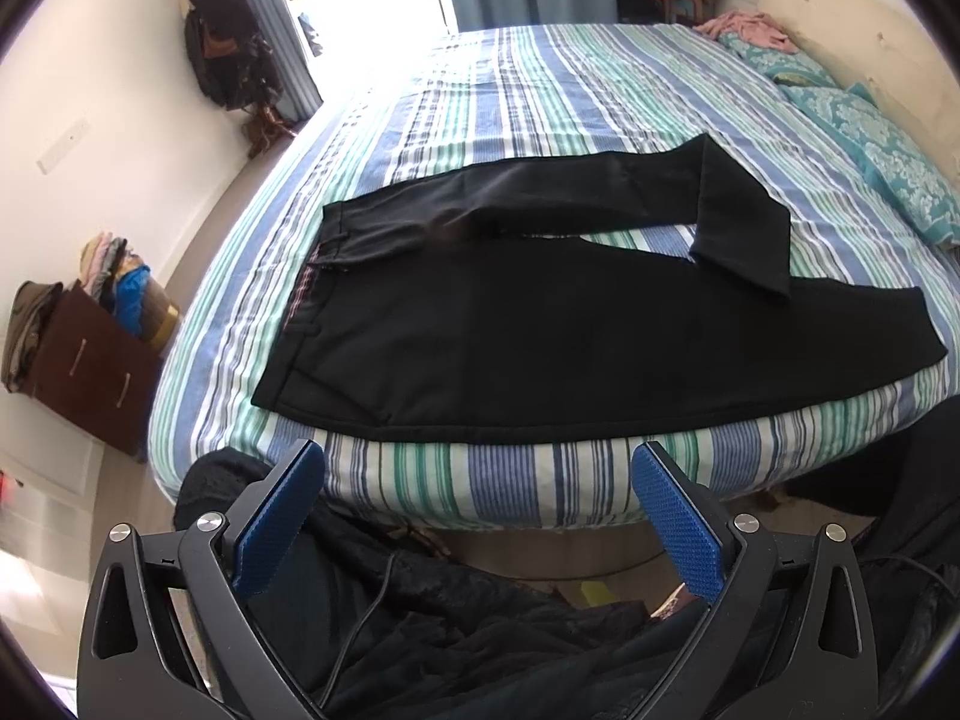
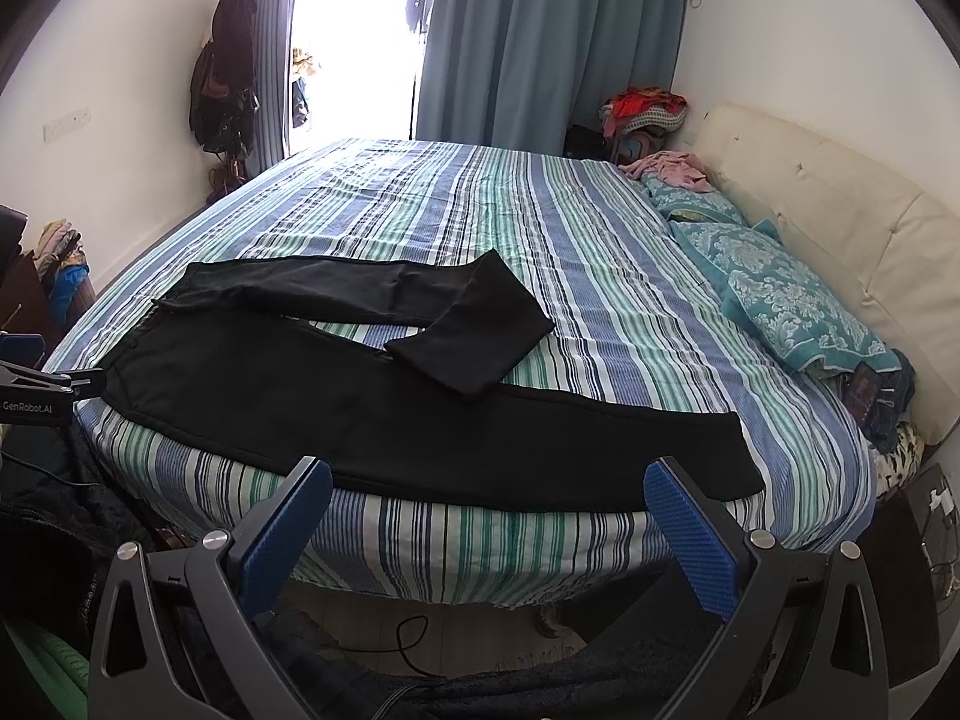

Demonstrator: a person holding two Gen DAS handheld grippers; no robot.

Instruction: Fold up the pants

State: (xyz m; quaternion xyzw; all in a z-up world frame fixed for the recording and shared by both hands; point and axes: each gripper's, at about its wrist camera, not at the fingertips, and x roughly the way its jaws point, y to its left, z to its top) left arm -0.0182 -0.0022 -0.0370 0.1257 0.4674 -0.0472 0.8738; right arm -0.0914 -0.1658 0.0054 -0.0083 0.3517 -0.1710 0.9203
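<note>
Landmark: the bed (image 2: 600, 252). The pants (image 2: 288, 396) lie flat on its near part, along the near edge, waistband toward the bed's left side. One leg runs along the near edge to the right; the other lies behind it, its lower part bent back toward the near edge and resting on the first leg. Pillows (image 2: 798, 306) lie along the bed's right side, against the headboard (image 2: 828, 210). A curtain (image 2: 540, 42) hangs beyond the bed's far side. The left gripper (image 1: 478, 480) and right gripper (image 2: 488, 495) hover before the near edge, jaws apart, touching nothing.
</note>
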